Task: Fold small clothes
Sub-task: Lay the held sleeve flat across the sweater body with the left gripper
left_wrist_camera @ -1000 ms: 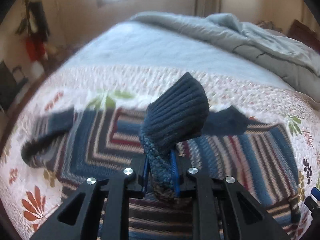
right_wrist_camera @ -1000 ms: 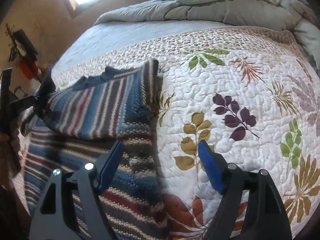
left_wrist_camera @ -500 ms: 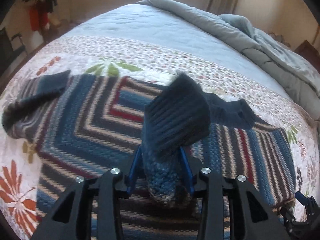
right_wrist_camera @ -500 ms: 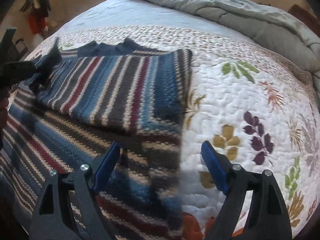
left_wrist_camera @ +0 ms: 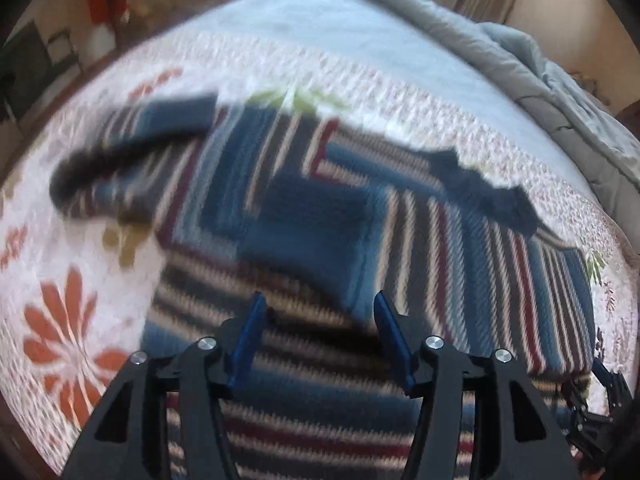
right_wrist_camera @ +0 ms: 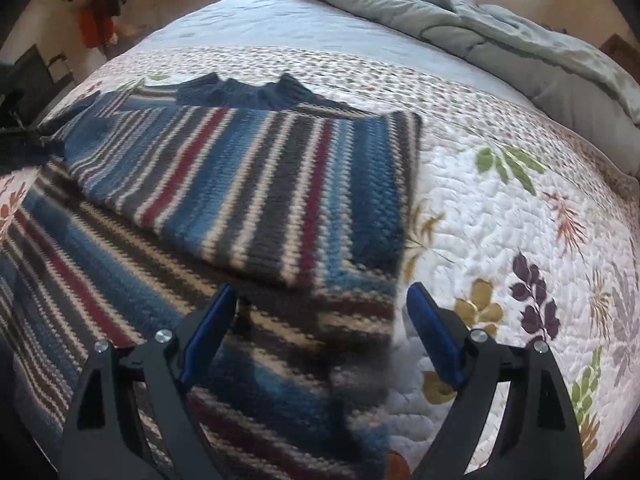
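A striped knit sweater point(right_wrist_camera: 248, 184) in blue, grey, red and cream lies flat on the quilted bed. Its right sleeve is folded across the body. In the blurred left wrist view the sweater point(left_wrist_camera: 460, 248) fills the middle, with the navy cuff point(left_wrist_camera: 320, 232) lying on it and the left sleeve point(left_wrist_camera: 132, 148) stretched to the left. My left gripper point(left_wrist_camera: 318, 312) is open and empty just above the sweater's lower part. My right gripper point(right_wrist_camera: 320, 300) is open and empty over the sweater's right hem edge.
The floral quilt point(right_wrist_camera: 520, 216) covers the bed around the sweater. A rumpled grey duvet point(right_wrist_camera: 500, 36) lies along the far right side. Dark furniture and a red object point(right_wrist_camera: 92, 28) stand beyond the bed at the far left.
My left gripper has opened and let go of the navy cuff, which now lies on the sweater body. The right gripper has shifted left over the sweater's edge, still open.
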Motion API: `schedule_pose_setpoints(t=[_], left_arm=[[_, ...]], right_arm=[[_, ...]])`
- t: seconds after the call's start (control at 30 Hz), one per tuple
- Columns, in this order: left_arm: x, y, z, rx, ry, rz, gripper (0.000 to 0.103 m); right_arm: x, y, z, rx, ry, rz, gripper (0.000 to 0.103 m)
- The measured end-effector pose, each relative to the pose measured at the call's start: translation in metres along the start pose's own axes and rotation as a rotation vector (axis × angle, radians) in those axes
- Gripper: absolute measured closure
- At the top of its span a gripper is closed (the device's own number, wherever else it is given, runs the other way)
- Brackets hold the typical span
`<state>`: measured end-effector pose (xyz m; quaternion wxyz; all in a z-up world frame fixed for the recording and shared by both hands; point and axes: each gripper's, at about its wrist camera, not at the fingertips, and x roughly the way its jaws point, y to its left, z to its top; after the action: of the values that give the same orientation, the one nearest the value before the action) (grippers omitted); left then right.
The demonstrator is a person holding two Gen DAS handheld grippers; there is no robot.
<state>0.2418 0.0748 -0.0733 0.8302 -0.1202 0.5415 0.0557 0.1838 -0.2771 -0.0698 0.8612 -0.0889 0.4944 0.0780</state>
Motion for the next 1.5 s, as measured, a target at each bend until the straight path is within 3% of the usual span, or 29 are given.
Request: schedule_pose_setpoints(t=[0.1,0.27,0.33,0.4,0.43,0.47,0.53,0.57,0.7,0.8,0.9,0.93,0.97,1.0,1.03,1.1,1.13,1.17,1.27,1.37,1.5], left_arm=[[0.012,-0.004,-0.004,0.009,0.059,-0.068,0.046],[0.036,-0.004,0.02,-0.013,0.07,-0.007,0.046],[0.047,0.002,0.03,-0.049,0.074,-0.018,0.049],[0.05,0.002,0.036,-0.058,0.063,-0.026,0.061],[0.051,-0.001,0.039,-0.047,0.064,-0.043,0.08],[0.054,-0.005,0.043,-0.038,0.076,-0.077,0.089],[0.057,-0.01,0.049,-0.052,0.089,-0.098,0.094],[0.056,-0.014,0.052,-0.051,0.079,-0.095,0.094],[0.035,-0.024,0.064,-0.019,-0.019,-0.161,0.095],[0.014,-0.023,0.064,0.007,-0.123,-0.172,0.095],[0.039,-0.009,0.057,-0.01,-0.019,-0.094,0.095],[0.052,-0.003,0.053,-0.018,0.029,-0.082,0.094],[0.065,0.002,0.048,-0.021,0.07,-0.073,0.094],[0.067,0.003,0.045,-0.02,0.07,-0.082,0.094],[0.064,0.002,0.042,-0.001,0.048,-0.081,0.09],[0.054,-0.005,0.04,0.032,0.039,-0.048,0.076],[0.048,-0.007,0.04,0.039,0.033,-0.042,0.06],[0.042,-0.009,0.04,0.048,0.017,-0.04,0.053],[0.021,-0.007,0.048,0.055,-0.03,-0.011,0.041],[0.012,-0.003,0.061,0.041,-0.066,0.009,0.04],[0.017,0.001,0.069,0.042,-0.048,0.032,0.04]], right_arm=[[0.002,-0.001,0.002,0.011,0.002,-0.006,0.016],[0.004,-0.004,0.002,0.025,0.001,0.023,0.016],[0.005,-0.004,0.003,0.021,-0.001,0.027,0.015],[0.008,-0.004,0.005,0.021,0.001,0.047,0.013],[0.012,-0.003,0.007,0.018,0.007,0.052,0.013],[0.017,-0.002,0.008,0.017,0.017,0.043,0.013],[0.028,-0.003,0.012,0.027,0.042,0.022,0.013],[0.033,-0.006,0.014,0.049,0.05,0.041,0.016],[0.039,-0.025,0.019,0.137,0.042,0.081,0.053],[0.037,-0.036,0.018,0.175,0.044,0.102,0.06],[0.035,-0.036,0.012,0.158,0.07,0.088,0.055],[0.033,-0.034,0.012,0.141,0.078,0.08,0.052],[0.032,-0.032,0.012,0.131,0.083,0.072,0.041],[0.026,-0.031,0.013,0.115,0.089,0.075,0.032],[0.02,-0.03,0.012,0.106,0.083,0.088,0.029],[0.006,-0.033,0.017,0.093,0.063,0.125,0.02],[0.0,-0.034,0.02,0.097,0.052,0.143,0.018],[-0.007,-0.039,0.025,0.112,0.036,0.166,0.016],[-0.013,-0.052,0.043,0.164,0.021,0.194,0.016],[0.002,-0.062,0.064,0.191,0.045,0.128,0.016],[0.042,-0.07,0.089,0.213,0.121,0.084,0.021]])
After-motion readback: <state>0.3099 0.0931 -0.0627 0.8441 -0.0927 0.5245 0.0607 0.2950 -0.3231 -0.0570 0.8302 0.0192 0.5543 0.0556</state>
